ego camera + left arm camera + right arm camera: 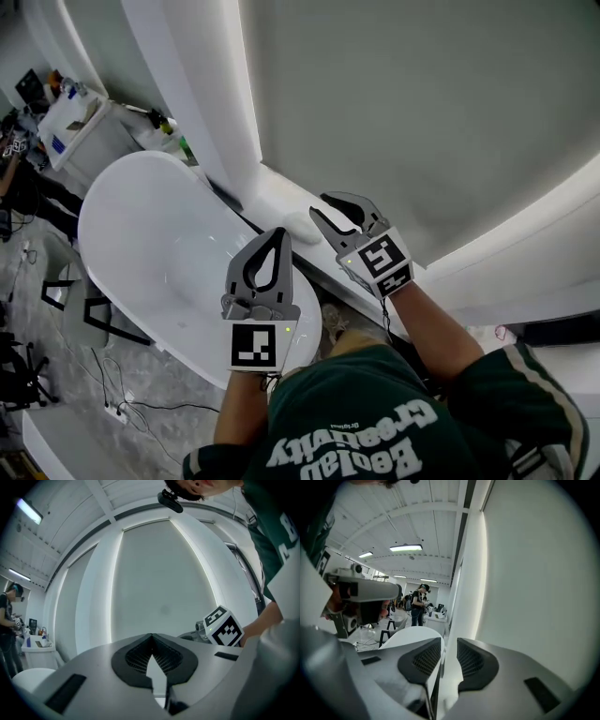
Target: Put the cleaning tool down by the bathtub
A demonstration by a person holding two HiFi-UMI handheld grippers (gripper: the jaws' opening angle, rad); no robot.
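Observation:
The white oval bathtub point(150, 253) stands at the left of the head view, along a white ledge point(281, 192) at the foot of the wall. A small whitish lump point(302, 226) rests on that ledge at the tub's near end; I cannot tell whether it is the cleaning tool. My right gripper point(339, 212) hovers just right of the lump, open, with nothing between its pads point(425, 660). My left gripper point(279, 236) is over the tub's near rim, its jaws shut tip to tip and empty point(151, 637).
A grey wall panel point(422, 103) fills the right. At the far left stand a white table with bottles point(70, 117) and a person point(419, 604). A black stool frame point(94, 317) and cables point(122, 405) are on the floor left of the tub.

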